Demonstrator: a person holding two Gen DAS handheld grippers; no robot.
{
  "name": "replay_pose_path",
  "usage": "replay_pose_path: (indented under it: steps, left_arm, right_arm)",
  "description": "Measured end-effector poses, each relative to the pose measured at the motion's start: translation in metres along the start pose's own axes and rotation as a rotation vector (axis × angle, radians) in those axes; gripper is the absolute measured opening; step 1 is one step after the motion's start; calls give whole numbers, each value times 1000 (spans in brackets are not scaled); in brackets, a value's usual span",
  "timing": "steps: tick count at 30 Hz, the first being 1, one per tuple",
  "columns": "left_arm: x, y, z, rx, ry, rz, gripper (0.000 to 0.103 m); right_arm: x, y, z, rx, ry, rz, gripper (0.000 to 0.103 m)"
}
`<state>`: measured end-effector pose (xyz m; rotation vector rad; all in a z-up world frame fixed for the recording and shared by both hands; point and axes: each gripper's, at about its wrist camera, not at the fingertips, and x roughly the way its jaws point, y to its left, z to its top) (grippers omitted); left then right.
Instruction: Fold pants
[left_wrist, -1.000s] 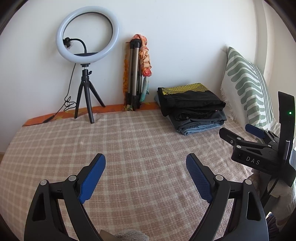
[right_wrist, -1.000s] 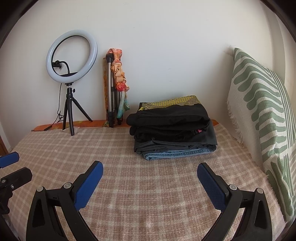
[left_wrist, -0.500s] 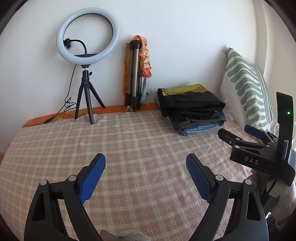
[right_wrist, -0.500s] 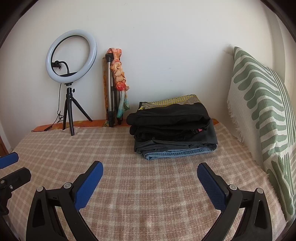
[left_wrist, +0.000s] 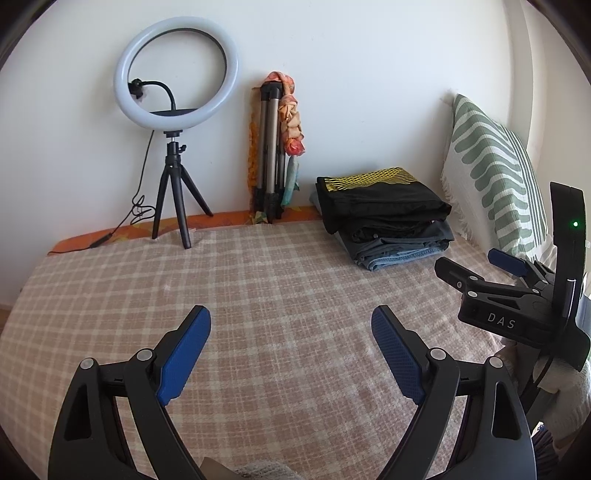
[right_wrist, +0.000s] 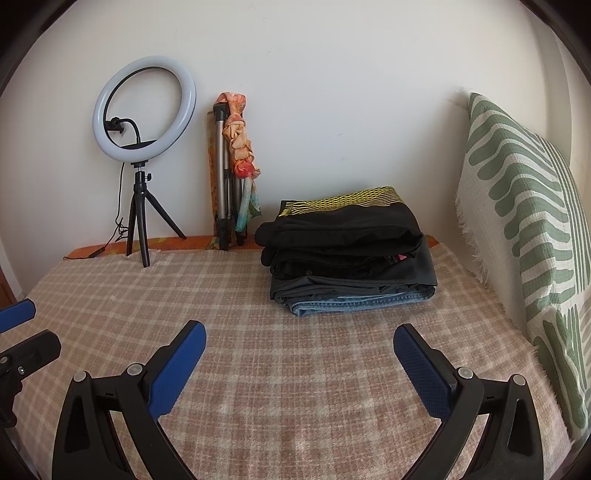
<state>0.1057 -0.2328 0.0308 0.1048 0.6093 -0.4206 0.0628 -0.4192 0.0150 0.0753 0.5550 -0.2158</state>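
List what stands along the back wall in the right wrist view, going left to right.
Ring light on its small tripod → folded tripod with a scarf draped over it → stack of folded pants → green-patterned pillow.

1. The left tool (left_wrist: 291, 334) hangs over a checked bed cover (left_wrist: 258, 280), blue pads wide apart with nothing between them.
2. A stack of folded pants (left_wrist: 384, 218) lies far right, beside a green-striped pillow (left_wrist: 491, 170).
3. The right tool (left_wrist: 476, 271) shows at the right edge.
4. A ring light (left_wrist: 175, 72) and a folded tripod (left_wrist: 271, 155) stand by the wall.
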Motion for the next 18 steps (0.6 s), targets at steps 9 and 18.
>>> replay_pose_path:
  steps: [9,18]
  left_arm:
    - [-6,0,-3,40,-51,21,89]
    - [-10,5,-5,37,-53,37,89]
  right_arm:
    - [1,5,-2,-8,3,2,103]
    - [2,11,-1,-16,2,11,103]
